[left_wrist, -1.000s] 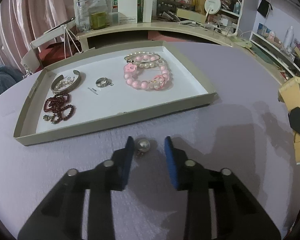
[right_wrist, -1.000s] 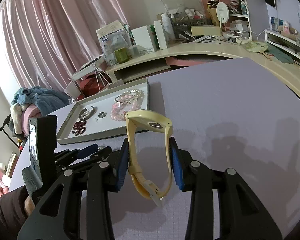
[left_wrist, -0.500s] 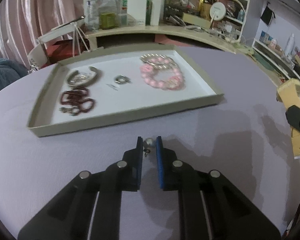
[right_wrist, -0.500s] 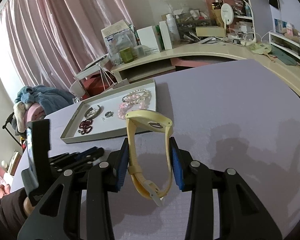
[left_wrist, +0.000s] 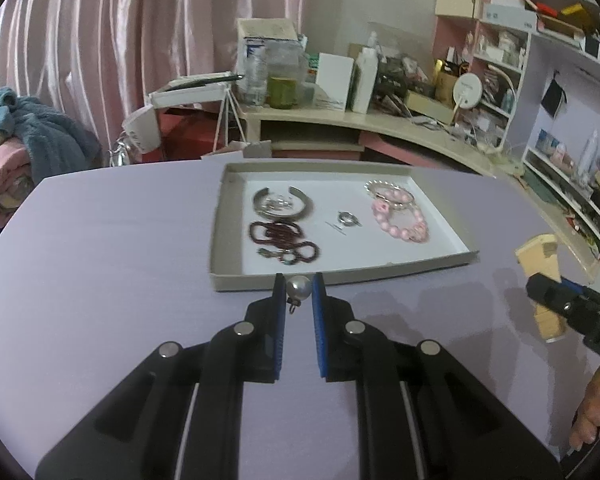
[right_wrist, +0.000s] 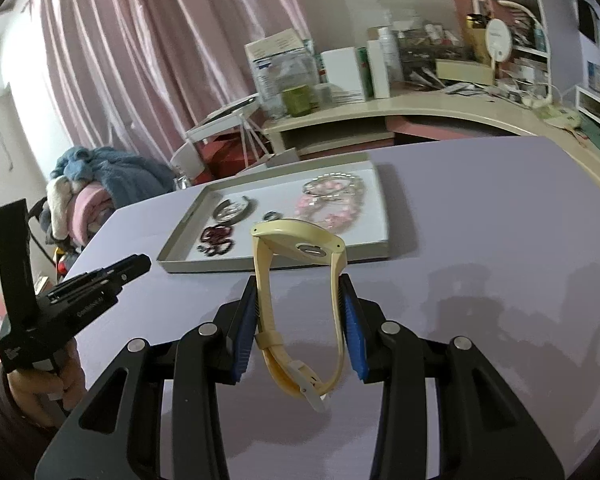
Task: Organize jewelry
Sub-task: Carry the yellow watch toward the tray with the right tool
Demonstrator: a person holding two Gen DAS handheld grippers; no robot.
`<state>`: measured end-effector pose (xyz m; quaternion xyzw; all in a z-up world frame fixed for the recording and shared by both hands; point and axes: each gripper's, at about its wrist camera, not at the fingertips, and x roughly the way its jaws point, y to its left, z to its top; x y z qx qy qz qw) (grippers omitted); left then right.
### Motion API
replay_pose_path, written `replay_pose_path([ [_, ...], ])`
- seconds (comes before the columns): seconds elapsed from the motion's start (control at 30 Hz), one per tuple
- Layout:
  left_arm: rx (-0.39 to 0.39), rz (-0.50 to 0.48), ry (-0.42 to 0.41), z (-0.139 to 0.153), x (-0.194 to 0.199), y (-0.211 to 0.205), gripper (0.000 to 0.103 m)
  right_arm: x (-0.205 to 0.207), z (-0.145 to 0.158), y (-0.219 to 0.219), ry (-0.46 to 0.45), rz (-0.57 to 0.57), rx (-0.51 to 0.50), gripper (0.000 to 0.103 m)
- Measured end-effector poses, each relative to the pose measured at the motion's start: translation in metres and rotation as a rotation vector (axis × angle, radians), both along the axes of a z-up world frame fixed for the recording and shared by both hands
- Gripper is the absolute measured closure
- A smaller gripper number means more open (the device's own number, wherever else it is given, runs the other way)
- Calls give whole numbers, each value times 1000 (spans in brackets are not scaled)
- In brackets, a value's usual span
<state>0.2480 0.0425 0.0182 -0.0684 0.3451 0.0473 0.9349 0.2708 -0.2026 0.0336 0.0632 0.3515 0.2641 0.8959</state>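
The left gripper is pinching a silver-grey pearl earring between the tips of its 2 blue-padded fingers, which are sitting narrow around the bead while its small hook is hanging below. The bead is being held above the lavender table, just in front of the near rim of the shallow cardboard tray.

The right gripper is clamping a pale yellow watch by its looped strap, the fingers standing fairly wide against the 2 sides of the band, with the watch case sitting up beyond the fingertips and the buckle end drooping toward the table.

Inside the tray, a silver bangle is lying toward the far left corner, a dark red bead bracelet is resting near the left side close to the near rim, a small silver ring is sitting about mid-tray, and a pink bead bracelet is lying toward the right side touching a pearl bangle at the far right.
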Motion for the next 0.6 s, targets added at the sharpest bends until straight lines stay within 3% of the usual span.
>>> replay_pose_path([
  [0.6,-26,10,-11,-4,-17,21,90,-5,-2,40,12,58,-51,63],
])
